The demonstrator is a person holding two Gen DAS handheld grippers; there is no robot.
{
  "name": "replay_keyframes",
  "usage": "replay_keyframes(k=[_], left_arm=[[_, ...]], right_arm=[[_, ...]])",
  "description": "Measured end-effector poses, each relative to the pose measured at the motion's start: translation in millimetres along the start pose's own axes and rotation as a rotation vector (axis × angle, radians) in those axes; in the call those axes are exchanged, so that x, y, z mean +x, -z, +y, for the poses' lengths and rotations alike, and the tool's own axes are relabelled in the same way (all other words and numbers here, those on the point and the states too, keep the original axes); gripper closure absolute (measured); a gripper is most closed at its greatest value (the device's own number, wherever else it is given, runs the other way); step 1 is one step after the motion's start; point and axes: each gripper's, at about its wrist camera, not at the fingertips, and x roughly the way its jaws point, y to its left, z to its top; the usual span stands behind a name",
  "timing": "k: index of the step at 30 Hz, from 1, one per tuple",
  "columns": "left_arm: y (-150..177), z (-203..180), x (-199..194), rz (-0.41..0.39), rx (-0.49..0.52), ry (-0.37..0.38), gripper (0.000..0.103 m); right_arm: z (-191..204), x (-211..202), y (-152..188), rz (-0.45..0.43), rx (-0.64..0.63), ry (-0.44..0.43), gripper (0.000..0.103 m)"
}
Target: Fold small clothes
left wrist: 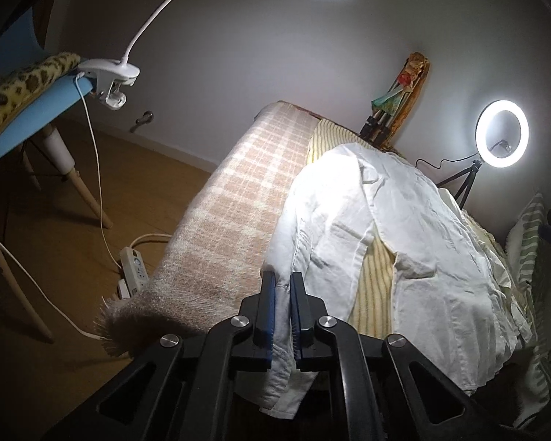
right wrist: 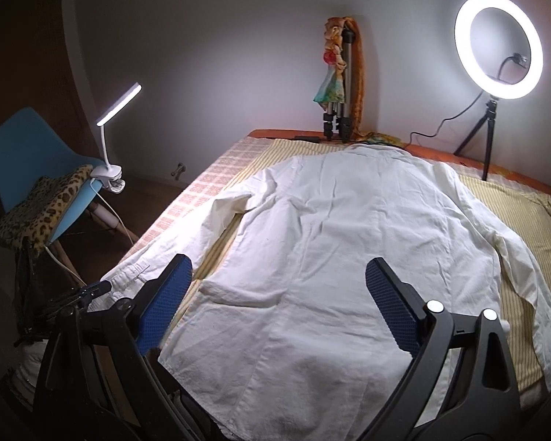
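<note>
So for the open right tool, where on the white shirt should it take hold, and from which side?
Probably the near hem of the white shirt, coming in low from the table's front edge. The hem drapes over that edge, so a pad can slip beneath it. The right tool hangs open above it; the left tool already pinches a sleeve cuff.

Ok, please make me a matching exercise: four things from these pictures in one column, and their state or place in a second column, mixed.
Things:
1. left gripper
2. right gripper
3. clip lamp
4. ring light

States or places:
a. jaws wide open above the shirt
b. clamped on the blue chair
c. standing on a small tripod, lit
d. jaws shut on a shirt sleeve

Pairs: 1-d, 2-a, 3-b, 4-c
</note>
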Motion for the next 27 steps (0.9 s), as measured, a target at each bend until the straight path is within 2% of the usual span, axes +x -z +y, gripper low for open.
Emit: replay_keyframes(k=[5, 9, 14, 19, 22, 27], left_arm=[[-10.8, -31.0, -12.1, -0.042, 0.032, 0.017, 0.099], [-16.0, -66.8, -23.4, -0.092, 0.112, -0.001, 0.099], [-12.9, -116.0, -28.5, -0.12, 0.182, 0.024, 0.099], [8.5, -175.1, -12.8, -0.047, 0.344, 0.063, 0.099], [27.3, -205.6, 0.6, 0.007, 0.451, 0.073, 0.099], [46.0, -229.2, 18.1, 0.073, 0.535, 0.064, 0.099]], right_arm=[[-21.5, 30.7, -18.7, 0.088, 0.058, -0.13, 0.045], [-33.5, 63.0, -29.7, 0.153, 0.101, -0.229, 0.048], [-41.4, 101.8, -44.9, 0.218, 0.13, -0.341, 0.053], [-55.1, 125.1, -55.9, 0.233, 0.152, -0.397, 0.053], [-67.7, 143.8, -57.9, 0.272, 0.179, -0.426, 0.053], [-77.2, 174.4, -55.9, 0.332, 0.199, -0.468, 0.053]])
